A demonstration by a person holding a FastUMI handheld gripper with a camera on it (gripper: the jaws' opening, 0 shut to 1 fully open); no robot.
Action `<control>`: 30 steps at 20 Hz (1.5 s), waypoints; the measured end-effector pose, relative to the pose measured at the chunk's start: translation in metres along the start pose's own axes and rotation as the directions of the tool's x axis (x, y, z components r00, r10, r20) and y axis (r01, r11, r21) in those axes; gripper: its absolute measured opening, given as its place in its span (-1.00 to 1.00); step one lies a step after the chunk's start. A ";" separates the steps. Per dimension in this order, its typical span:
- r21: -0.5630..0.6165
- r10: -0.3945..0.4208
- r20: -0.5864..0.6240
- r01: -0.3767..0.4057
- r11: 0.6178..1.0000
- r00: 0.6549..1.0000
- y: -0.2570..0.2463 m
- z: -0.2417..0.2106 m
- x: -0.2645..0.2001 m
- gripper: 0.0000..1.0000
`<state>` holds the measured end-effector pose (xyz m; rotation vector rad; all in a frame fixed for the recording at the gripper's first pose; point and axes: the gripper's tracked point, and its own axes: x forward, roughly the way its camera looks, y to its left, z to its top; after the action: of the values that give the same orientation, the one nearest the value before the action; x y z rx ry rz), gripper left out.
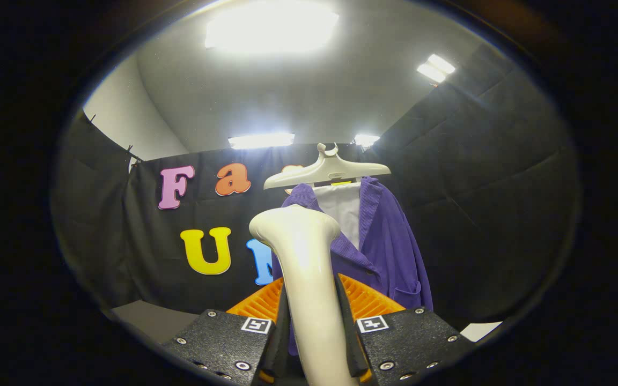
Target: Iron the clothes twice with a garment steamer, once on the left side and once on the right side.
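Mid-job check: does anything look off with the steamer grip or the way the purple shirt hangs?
Nothing stands out. The gripper is shut on the steamer, its jaws pressing both sides. Beyond it, the purple shirt hangs open on its hanger.

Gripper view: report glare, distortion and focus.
Gripper view: ceiling lights blow out to white; fisheye bends the booth walls; the purple shirt on its hanger is sharp; the steamer, clamped between the tongs, looms oversized and glossy.
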<state>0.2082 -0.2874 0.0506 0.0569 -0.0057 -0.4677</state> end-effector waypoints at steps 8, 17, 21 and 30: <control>-0.026 -0.042 0.007 0.042 0.999 0.999 0.000 -0.006 0.084 -0.14; -0.045 -0.068 -0.093 0.064 0.997 0.993 -0.005 -0.073 0.129 -0.14; -0.024 -0.085 -0.115 0.083 0.996 0.990 -0.013 -0.100 0.119 -0.12; -0.081 -0.097 -0.236 0.080 0.994 0.967 -0.027 -0.180 0.080 -0.11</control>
<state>0.2706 -0.3383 -0.1310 0.0442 0.2522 -0.5475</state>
